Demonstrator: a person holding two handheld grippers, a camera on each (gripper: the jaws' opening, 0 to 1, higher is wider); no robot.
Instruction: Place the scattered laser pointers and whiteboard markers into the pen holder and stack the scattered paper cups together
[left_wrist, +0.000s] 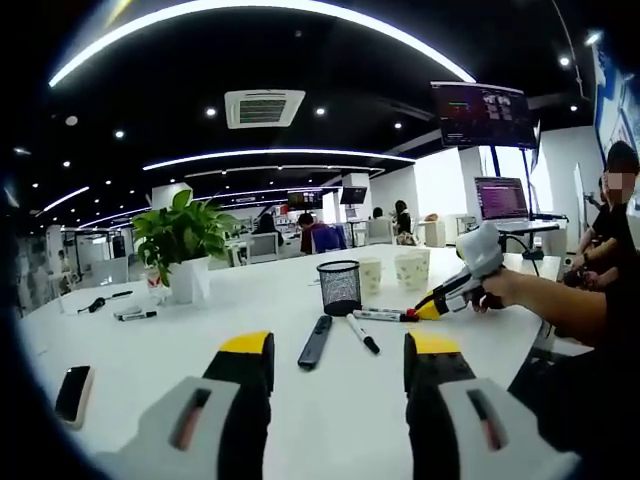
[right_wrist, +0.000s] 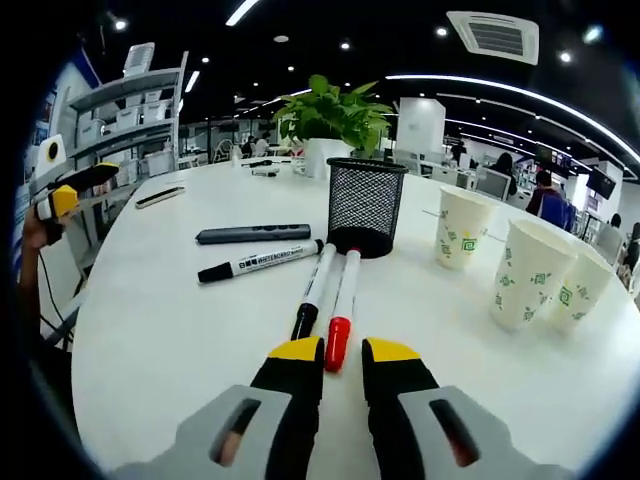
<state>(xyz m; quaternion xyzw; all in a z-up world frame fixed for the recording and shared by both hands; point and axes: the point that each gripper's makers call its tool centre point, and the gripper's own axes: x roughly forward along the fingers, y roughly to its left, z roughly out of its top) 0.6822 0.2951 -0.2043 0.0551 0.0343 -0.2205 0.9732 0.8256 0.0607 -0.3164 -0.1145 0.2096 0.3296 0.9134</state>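
A black mesh pen holder (right_wrist: 365, 205) (left_wrist: 339, 287) stands on the white table (right_wrist: 160, 330). From its base two markers run toward me: a black-capped one (right_wrist: 313, 295) and a red-capped one (right_wrist: 345, 290). My right gripper (right_wrist: 343, 350) (left_wrist: 428, 306) is narrowly open, and the red cap lies between its tips. Left of them lie another black-capped marker (right_wrist: 260, 262) (left_wrist: 362, 334) and a dark laser pointer (right_wrist: 253, 234) (left_wrist: 314, 341). Three paper cups (right_wrist: 462, 228) (right_wrist: 530, 272) (right_wrist: 585, 285) stand apart at the right. My left gripper (left_wrist: 340, 345) (right_wrist: 68, 192) hangs wide open, short of the pointer.
A potted plant (left_wrist: 180, 240) (right_wrist: 335, 115) stands behind the holder. A dark phone (left_wrist: 73, 393) lies near the table edge, and small dark items (left_wrist: 130, 314) lie by the plant. A person's arm (left_wrist: 560, 300) reaches in from the right. Shelves (right_wrist: 120, 120) stand beyond the table.
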